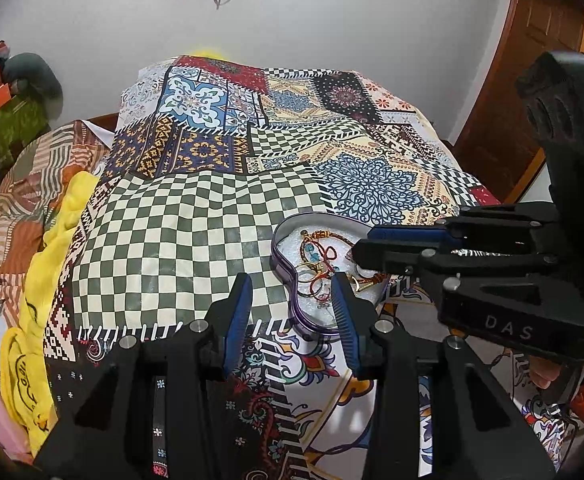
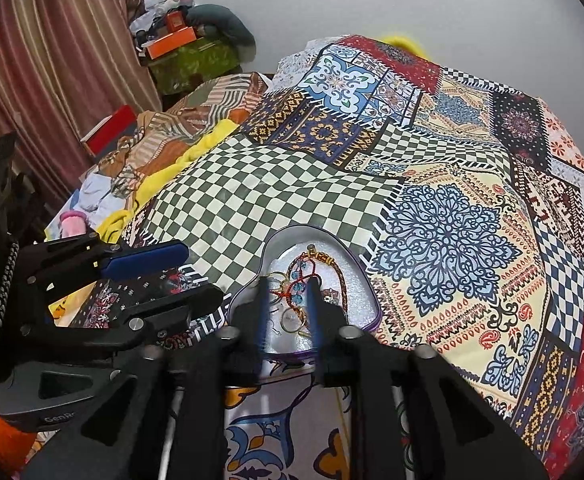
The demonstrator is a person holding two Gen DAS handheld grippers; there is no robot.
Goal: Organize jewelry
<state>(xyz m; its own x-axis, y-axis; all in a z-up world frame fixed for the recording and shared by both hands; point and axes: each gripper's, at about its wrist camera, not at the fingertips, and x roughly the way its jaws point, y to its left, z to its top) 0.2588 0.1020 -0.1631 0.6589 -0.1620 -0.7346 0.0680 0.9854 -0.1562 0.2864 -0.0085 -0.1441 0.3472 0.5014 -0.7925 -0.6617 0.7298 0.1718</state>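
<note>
A heart-shaped tin (image 1: pixel 316 223) (image 2: pixel 292 235) with a purple rim lies on the patchwork bedspread (image 1: pixel 196 216) (image 2: pixel 443 216). It holds a tangle of jewelry (image 1: pixel 319 257) (image 2: pixel 333 270): a red thread bracelet with blue beads, gold rings and a braided cord. My left gripper (image 1: pixel 292 294) (image 2: pixel 200 274) stands open at the tin's near left rim, with nothing between its pads. My right gripper (image 2: pixel 288 294) (image 1: pixel 361 246) hovers over the tin, its blurred fingers a little apart above the red bracelet and rings, not pressing on them.
Yellow cloth (image 1: pixel 52 240) and striped bedding (image 1: pixel 32 168) are heaped along the bed's left side. Boxes and clutter (image 2: pixel 180 40) stand by a striped curtain (image 2: pixel 52 60). A wooden door (image 1: pixel 531 60) is at the right. Past the tin the bedspread lies bare.
</note>
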